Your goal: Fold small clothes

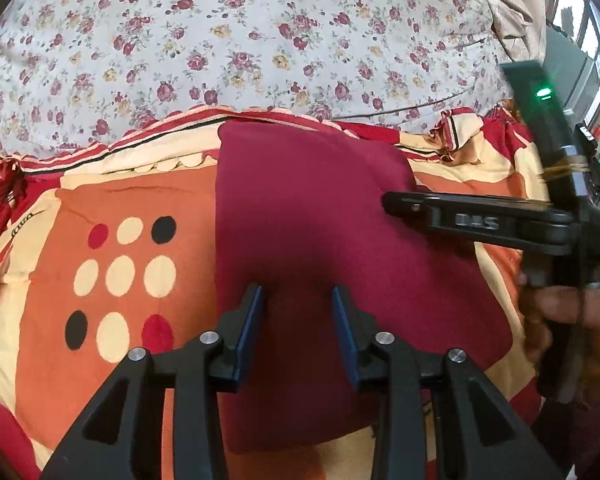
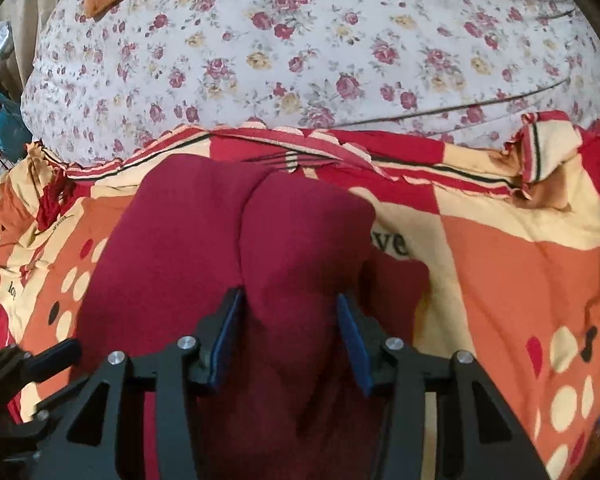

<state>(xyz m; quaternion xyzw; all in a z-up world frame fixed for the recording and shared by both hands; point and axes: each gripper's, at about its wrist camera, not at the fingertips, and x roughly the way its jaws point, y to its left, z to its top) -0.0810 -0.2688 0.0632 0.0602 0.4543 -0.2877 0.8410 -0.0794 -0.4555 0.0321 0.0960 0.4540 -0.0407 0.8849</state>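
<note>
Cataloguing from left to right. Patterned bedspread: orange, cream and red, with dots, spread under everything. Left gripper: jaws parted, blue pads clear of the cloth, nothing held, poised over the near part of the garment. Maroon garment: lying flat on the bedspread as a compact oblong; the right wrist view shows one layer lapped over another with a seam-like ridge down the middle. Right gripper: jaws parted over the garment, cloth beneath them but not pinched. Floral quilt: bunched beyond the bedspread. Status, as a judgement: folding appears largely done; perhaps one more fold or smoothing remains.
</note>
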